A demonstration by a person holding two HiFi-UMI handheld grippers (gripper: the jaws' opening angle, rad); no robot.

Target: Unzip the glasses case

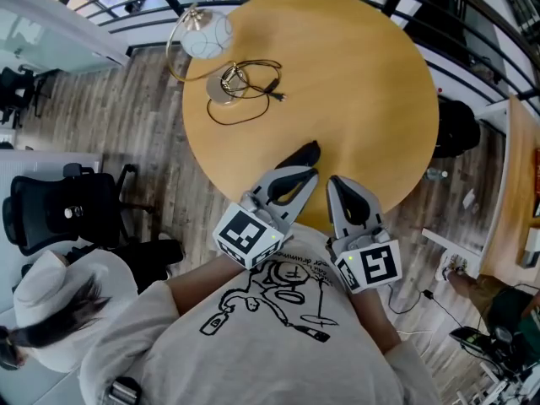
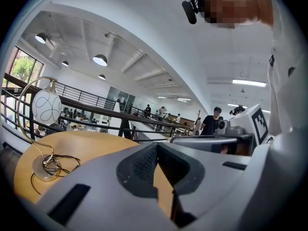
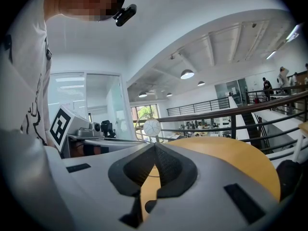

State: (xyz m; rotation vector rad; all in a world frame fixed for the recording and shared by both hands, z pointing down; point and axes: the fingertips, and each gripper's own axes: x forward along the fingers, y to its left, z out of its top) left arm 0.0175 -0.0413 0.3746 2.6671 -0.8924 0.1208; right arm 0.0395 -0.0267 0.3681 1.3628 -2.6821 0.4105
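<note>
A round wooden bench (image 1: 363, 83) stands on a grey plank floor (image 1: 126, 116) beside black railings (image 1: 135, 2), with a globe lamp (image 1: 205, 34) on it. A black office chair (image 1: 59, 209) stands nearby. Dome pendant lights (image 2: 100, 59) hang from a white ceiling (image 2: 144, 28).

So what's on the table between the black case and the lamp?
In the head view, a black cord loops beside the lamp; the rest toward the case is bare table.

Office mezzanine, railing (image 2: 93, 110), swivel chair (image 1: 59, 209)
</note>
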